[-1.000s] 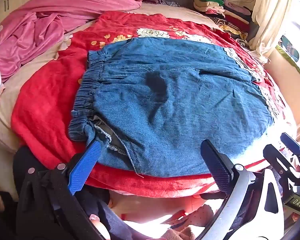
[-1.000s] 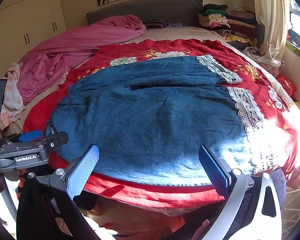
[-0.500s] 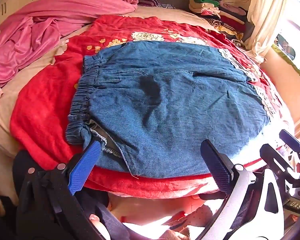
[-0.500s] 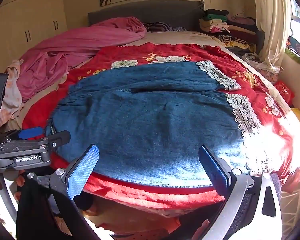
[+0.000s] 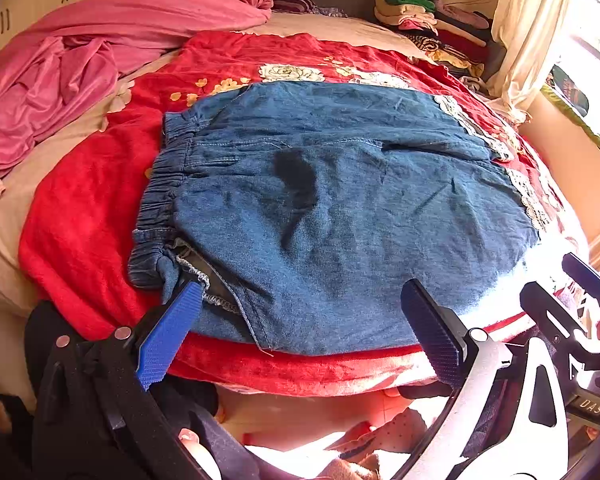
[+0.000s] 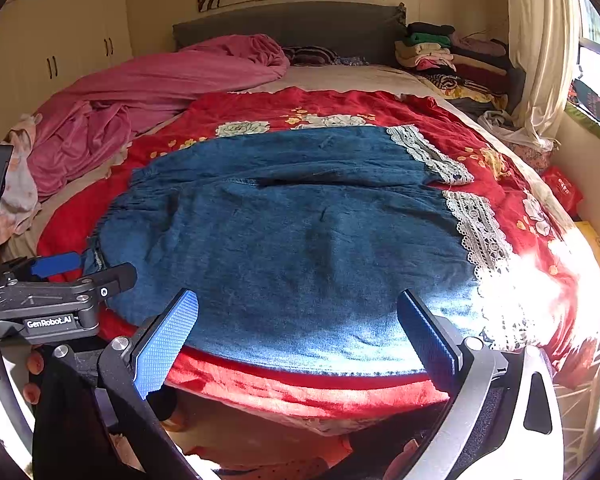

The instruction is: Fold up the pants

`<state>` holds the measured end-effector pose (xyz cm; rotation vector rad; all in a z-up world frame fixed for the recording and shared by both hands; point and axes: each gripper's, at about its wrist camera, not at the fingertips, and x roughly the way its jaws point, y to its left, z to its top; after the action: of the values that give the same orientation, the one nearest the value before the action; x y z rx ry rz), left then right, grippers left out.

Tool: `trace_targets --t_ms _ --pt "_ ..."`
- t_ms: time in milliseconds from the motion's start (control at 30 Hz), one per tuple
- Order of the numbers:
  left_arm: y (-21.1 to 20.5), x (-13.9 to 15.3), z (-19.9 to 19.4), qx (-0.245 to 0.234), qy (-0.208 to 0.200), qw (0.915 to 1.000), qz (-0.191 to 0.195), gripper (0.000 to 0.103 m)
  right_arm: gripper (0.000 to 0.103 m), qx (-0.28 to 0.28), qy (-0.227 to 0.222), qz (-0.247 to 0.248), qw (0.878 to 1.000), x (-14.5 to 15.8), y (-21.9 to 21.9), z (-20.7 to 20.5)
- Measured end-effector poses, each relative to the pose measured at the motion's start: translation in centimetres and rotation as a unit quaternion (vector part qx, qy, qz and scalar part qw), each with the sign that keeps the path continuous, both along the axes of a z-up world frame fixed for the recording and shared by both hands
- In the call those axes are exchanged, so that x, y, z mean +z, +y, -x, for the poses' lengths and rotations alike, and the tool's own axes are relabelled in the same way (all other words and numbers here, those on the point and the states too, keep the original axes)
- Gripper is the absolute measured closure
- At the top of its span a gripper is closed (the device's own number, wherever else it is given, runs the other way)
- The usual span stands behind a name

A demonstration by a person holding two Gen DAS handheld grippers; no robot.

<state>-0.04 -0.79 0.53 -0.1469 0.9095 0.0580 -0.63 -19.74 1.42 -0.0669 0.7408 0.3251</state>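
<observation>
Blue denim pants (image 5: 332, 216) with white lace hems lie spread flat on a red flowered blanket (image 5: 80, 208) on the bed; they also show in the right wrist view (image 6: 300, 240). The elastic waistband (image 5: 160, 192) is at the left, the lace hems (image 6: 476, 224) at the right. My left gripper (image 5: 300, 320) is open and empty at the near edge, its left finger by the waistband corner. My right gripper (image 6: 298, 328) is open and empty, over the near edge of the pants. Each gripper shows at the other view's side.
A crumpled pink sheet (image 6: 140, 92) lies at the bed's back left. A stack of folded clothes (image 6: 440, 52) sits at the back right by a curtain (image 6: 540, 40). Wardrobe doors (image 6: 60, 40) stand at left. Strong sunlight hits the blanket's near right corner (image 6: 540, 280).
Both grippers have drawn back and risen slightly, so the pants sit a little farther off in both views. The jaws stay open. The pants have not moved.
</observation>
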Motion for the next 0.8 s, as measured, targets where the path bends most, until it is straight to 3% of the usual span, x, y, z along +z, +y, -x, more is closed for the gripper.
trace_targets --t_ms 800 --pt "0.07 0.33 0.03 -0.004 -0.006 1.0000 -0.005 0.009 0.004 0.001 0.000 -0.001 1.000 -0.12 -0.09 0.05"
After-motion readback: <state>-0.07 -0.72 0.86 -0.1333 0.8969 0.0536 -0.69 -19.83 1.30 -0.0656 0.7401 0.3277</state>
